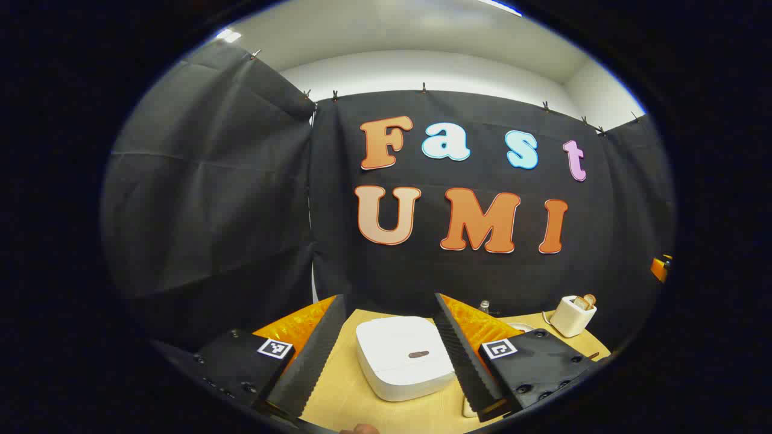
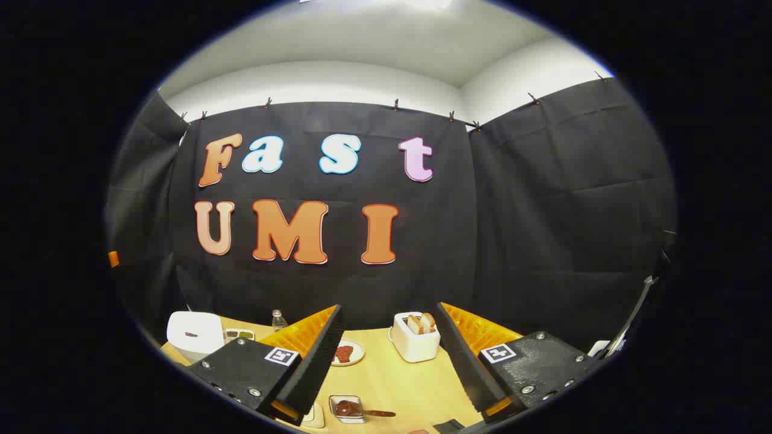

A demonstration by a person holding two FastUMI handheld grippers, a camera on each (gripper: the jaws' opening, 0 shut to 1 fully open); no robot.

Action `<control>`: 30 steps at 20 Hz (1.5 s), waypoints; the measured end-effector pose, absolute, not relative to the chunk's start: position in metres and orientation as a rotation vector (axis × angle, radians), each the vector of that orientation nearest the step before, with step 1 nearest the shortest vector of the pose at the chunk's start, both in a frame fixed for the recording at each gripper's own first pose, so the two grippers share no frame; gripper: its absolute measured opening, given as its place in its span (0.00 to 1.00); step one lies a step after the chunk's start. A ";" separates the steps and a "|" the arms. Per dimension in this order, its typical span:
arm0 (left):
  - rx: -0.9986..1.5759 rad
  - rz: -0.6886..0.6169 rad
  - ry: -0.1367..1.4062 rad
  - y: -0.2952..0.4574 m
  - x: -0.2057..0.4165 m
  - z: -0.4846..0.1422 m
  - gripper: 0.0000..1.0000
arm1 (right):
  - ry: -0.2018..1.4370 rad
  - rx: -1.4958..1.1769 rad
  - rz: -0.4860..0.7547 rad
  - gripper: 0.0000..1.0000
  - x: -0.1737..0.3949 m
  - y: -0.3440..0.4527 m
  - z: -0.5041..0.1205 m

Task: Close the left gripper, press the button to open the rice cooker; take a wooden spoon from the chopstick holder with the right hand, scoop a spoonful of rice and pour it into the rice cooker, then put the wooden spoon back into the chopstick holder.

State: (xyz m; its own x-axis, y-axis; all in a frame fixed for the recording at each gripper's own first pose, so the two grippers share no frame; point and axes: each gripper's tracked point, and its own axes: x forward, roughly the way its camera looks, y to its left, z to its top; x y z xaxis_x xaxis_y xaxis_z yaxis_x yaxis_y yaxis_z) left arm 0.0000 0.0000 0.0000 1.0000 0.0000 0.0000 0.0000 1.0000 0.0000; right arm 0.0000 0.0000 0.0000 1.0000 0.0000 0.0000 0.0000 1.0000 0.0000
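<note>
The left gripper [image 1: 389,355] is hanging above the table [image 1: 344,386] with its fingers spread wide. The rice cooker [image 1: 403,357] is sitting right ahead between them, lid down. The fingers should be squeezing together first, then pushing straight down on the button [image 1: 418,354]. The right gripper [image 2: 389,361] is also waiting wide and holding nothing. Far ahead of it is standing the white holder [image 2: 415,340].

Rice cooker [image 2: 195,333] left of toaster [image 2: 415,345]; plate [image 2: 346,352] between.
</note>
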 end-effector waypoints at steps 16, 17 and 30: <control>0.008 0.028 -0.013 0.016 -0.004 0.009 0.98 | 0.000 -0.014 0.012 0.94 -0.005 0.002 0.014; 0.008 0.024 -0.011 0.014 -0.003 0.008 0.98 | 0.001 -0.017 0.012 0.95 -0.005 0.001 0.013; 0.018 0.001 0.015 0.008 0.007 0.003 0.34 | -0.019 -0.047 0.019 0.94 -0.001 0.005 0.018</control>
State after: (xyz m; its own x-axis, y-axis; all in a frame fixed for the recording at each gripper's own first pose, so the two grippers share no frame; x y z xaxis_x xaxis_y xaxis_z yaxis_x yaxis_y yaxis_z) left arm 0.0072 0.0085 0.0033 0.9999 0.0016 -0.0155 -0.0013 0.9998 0.0176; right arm -0.0007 0.0045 0.0181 0.9996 0.0197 0.0184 -0.0188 0.9987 -0.0472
